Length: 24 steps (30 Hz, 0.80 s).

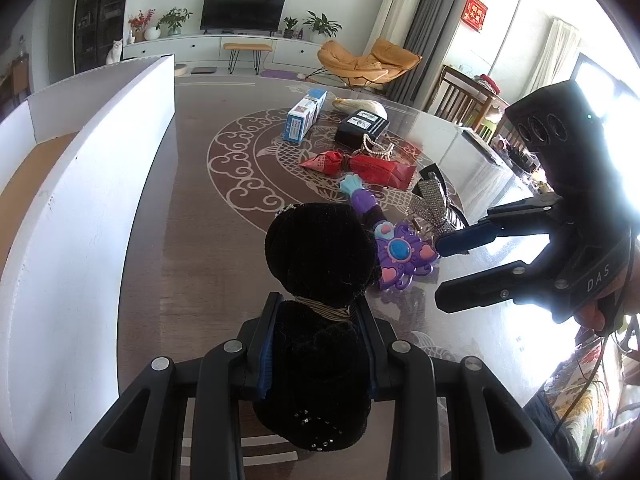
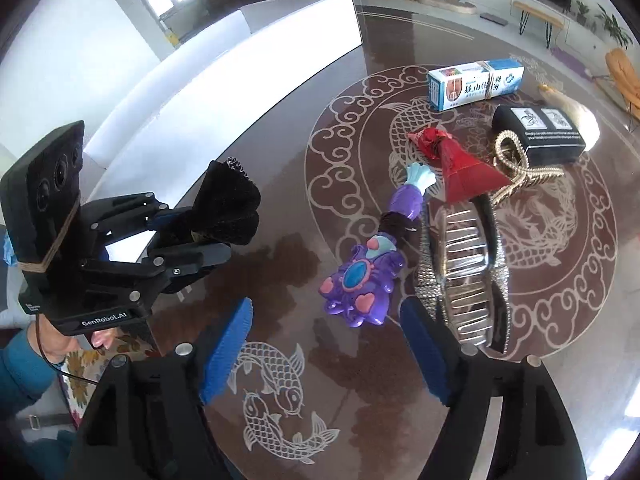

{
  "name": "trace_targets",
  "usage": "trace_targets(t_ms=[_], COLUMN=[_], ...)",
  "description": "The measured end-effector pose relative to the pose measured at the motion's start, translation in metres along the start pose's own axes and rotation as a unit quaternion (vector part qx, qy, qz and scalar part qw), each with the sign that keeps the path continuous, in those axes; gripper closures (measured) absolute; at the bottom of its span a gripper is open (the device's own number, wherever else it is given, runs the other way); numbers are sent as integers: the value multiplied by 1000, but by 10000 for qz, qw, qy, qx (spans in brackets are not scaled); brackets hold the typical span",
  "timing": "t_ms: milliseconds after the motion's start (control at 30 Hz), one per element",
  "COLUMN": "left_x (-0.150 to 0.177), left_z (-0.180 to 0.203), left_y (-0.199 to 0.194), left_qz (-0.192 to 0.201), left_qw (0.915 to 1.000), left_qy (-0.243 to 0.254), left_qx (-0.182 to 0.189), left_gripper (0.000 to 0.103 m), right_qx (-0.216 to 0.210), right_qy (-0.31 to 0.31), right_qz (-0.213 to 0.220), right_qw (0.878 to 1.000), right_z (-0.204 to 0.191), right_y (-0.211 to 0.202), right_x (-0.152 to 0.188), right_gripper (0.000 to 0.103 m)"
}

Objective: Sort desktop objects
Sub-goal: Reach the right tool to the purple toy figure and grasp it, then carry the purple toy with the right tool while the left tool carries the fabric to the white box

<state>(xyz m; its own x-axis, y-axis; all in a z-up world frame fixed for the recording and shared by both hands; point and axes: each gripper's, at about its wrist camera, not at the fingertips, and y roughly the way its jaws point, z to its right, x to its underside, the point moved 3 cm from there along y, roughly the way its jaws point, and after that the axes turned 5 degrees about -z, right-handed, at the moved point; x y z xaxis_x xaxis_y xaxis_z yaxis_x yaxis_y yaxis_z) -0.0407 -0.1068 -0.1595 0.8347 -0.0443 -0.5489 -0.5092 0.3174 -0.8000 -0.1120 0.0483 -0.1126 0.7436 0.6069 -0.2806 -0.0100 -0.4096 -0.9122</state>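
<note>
My left gripper [image 1: 318, 320] is shut on a black velvet hair bow [image 1: 320, 256] and holds it above the table, beside the white box wall [image 1: 100, 200]; both also show in the right wrist view, the gripper [image 2: 208, 236] and the bow [image 2: 228, 208]. My right gripper [image 2: 326, 344] is open and empty above a purple toy wand [image 2: 368, 276]. In the left wrist view the right gripper [image 1: 444, 276] hovers just right of the wand [image 1: 400, 256]. A rhinestone hair clip [image 2: 464, 272] lies right of the wand.
A red folded umbrella [image 2: 460, 164], a blue-white medicine box [image 2: 476, 84], a black box [image 2: 540, 128], a pearl chain [image 2: 516, 168] and a beige pouch [image 1: 360, 106] lie farther on the patterned table [image 2: 280, 152]. A white cardboard box [image 2: 240, 60] stands at the left.
</note>
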Motion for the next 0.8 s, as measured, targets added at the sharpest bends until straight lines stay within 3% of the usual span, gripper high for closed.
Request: trace_targets(t_ms=[67,200,267,333,433,467,533,567,633,800], left_x=[3,6,5,3,-2,-3,-6,-7,-10,-12], left_z=[-3,-4,-3,-2,-4,-5,-7,-9,-17,-58], left_y=[-3,-7,-9,-11,-20,-26,-41,-50,-70,-124], left_qz=[17,38,51,70,129,162,266,327,461,814], left_qw=[10000,9999,9999,9998,9994,9991,9988,9986,9978,9945], left_qy=[-50,-113,-136,-172,-315,-357,-372,-370,-433,-654], left_qx=[31,36,8,4,90,140,175,167,206,43], left_gripper=[69,69,69,69,69,69,69,69,69,69], right_qx=[-202,382,356,327,981,1252,1695,1594,1456,871], right_qy=[282,928,1189,1139,795,640,427,430,473,512], right_qz=[-74,301,241,197,-173,-192,-279,-281,-187,152], right_qw=[9994,9945,9920,9928,9918,9899,9842,9859,9880,9948], right_z=[3,33,42,36,23,18,11,10,11,-3], right_y=[11,16,22,30,51,54,55,54,47,16], right_x=[0,-17,-26,-36,-49,-51,-56,-57,-58,-63], right_gripper=[26,26,26,26,28,46,67,68,79,79])
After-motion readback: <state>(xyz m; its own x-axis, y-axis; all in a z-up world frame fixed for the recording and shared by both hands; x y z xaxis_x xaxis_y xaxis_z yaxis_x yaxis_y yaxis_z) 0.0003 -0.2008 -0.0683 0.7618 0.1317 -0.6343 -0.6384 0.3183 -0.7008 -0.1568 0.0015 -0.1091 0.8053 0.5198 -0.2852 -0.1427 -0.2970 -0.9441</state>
